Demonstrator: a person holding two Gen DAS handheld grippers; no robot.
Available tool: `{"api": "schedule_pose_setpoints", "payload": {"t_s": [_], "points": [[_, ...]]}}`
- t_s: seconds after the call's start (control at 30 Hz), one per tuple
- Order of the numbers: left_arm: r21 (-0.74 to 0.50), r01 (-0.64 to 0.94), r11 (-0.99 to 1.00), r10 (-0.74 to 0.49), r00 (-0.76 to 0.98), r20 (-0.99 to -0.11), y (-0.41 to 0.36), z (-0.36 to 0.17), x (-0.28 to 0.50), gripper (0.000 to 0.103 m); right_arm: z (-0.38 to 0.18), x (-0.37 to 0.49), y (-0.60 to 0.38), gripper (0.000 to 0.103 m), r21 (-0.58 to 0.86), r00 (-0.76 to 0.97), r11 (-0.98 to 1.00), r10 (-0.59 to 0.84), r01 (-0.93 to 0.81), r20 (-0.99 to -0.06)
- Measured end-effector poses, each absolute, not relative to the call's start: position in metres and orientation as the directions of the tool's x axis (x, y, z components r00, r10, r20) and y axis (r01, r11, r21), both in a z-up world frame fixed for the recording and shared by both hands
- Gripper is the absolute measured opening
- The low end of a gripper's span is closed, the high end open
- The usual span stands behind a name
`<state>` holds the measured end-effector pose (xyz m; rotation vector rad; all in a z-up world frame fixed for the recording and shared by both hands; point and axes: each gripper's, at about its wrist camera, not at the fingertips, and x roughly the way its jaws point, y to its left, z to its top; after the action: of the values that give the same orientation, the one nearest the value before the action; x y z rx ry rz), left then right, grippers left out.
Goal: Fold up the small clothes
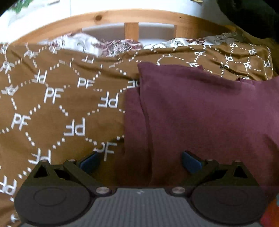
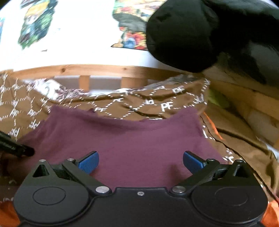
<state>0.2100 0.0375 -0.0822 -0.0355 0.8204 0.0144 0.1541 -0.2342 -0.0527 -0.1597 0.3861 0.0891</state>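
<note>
Garment: a maroon garment [image 1: 200, 113] lies spread on a brown bedcover [image 1: 52, 104] printed with white "PF" letters and dotted lines; in the left wrist view it fills the right half of the frame, in the right wrist view the centre [image 2: 125, 139].
Garment shape: in the left wrist view a fold or layered edge runs down its left side, with a narrower strip of the same cloth showing beside it; its upper edge sits in the middle of the frame.
Left claw: the left claw [image 1: 139, 161] stands wide open at the lower centre of its frame, blue pads [image 1: 89, 162] well apart, nothing between them; the left pad is over the bedcover, the right one over the maroon cloth. Whether the tips touch the fabric I cannot tell.
Right claw: the right claw [image 2: 140, 161] stands fully apart at the lower centre of its frame, blue pads [image 2: 89, 162] over the maroon cloth, gripping nothing.
Other claw in view: at the left edge of the right wrist view a dark black part [image 2: 15, 148], probably the left claw, reaches toward the garment's left edge.
Bed frame: a pine rail [image 1: 122, 16] with upright slats curves across the upper part of both views.
Patterned fabric: a white and dark red patterned cloth [image 1: 111, 46] lies between the bedcover and the rail.
Dark mass: a black soft shape [image 2: 191, 35] fills the upper right of the right wrist view; blurred, what it is I cannot tell.
Wall: white, with colourful blurred pictures [image 2: 34, 22] at the top of the right wrist view.
</note>
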Motion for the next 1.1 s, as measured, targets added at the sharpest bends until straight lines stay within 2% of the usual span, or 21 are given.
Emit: {"api": "schedule_pose_setpoints", "payload": {"t_s": [0.23,0.4,0.53,0.7,1.1], "points": [[-0.107,-0.069,0.992,-0.036,0.654,-0.755,0.049,-0.086,0.213,0.102,-0.056,0.161,-0.214,0.102,-0.164,0.929,0.979,0.050,-0.118,-0.368],[-0.099,-0.074,0.992,-0.027,0.650,-0.760,0.050,-0.085,0.212,0.102,-0.072,0.172,-0.207,0.102,-0.215,0.892,0.969,0.012,-0.122,-0.452],[-0.101,-0.082,0.991,-0.025,0.644,-0.765,0.050,-0.086,0.214,0.103,-0.079,0.169,-0.206,0.102,-0.258,0.889,0.959,-0.018,-0.114,-0.458],[-0.110,-0.079,0.991,-0.033,0.646,-0.763,0.050,-0.088,0.215,0.103,-0.084,0.170,-0.210,0.102,-0.253,0.874,0.960,-0.019,-0.120,-0.486],[-0.229,-0.085,0.970,-0.115,0.667,-0.736,0.067,-0.092,0.210,0.102,-0.094,0.175,-0.216,0.102,-0.207,0.846,0.968,0.013,-0.145,-0.534]]}}
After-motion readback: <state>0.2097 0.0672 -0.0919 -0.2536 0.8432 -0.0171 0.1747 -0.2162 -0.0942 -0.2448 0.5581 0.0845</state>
